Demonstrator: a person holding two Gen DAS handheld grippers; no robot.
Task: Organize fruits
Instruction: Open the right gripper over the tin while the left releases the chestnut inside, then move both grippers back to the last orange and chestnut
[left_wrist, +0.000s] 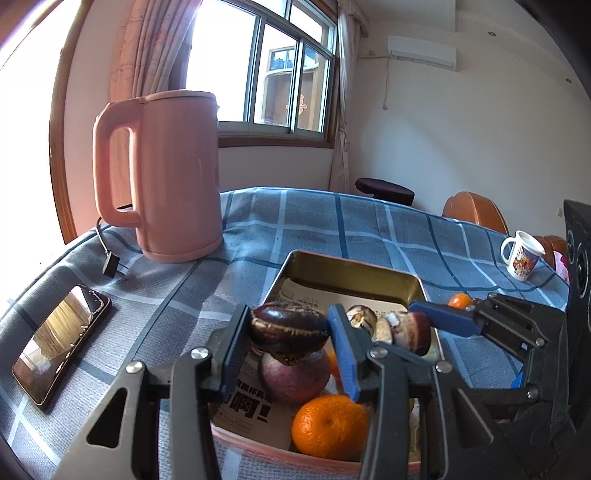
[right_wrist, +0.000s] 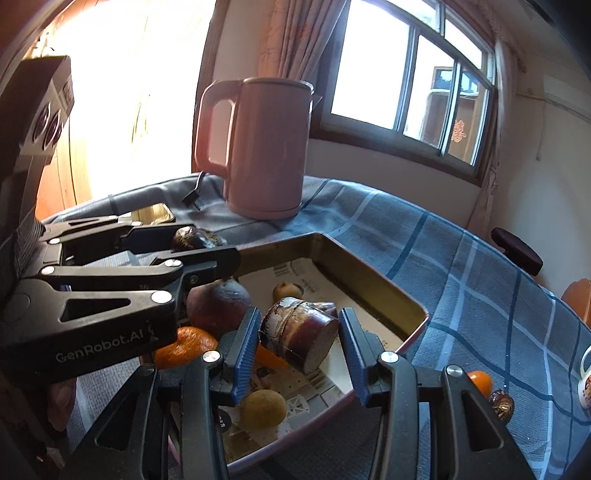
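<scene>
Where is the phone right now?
The phone lies flat on the checked cloth at the left of the left wrist view, in front of the pink kettle and beside its plug.

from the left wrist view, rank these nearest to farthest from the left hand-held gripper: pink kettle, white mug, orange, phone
Measured from the left hand-held gripper:
1. orange, just below the fingers, in the tray
2. phone, flat on the cloth at the left
3. pink kettle, upright, back left
4. white mug, far right of the table
</scene>
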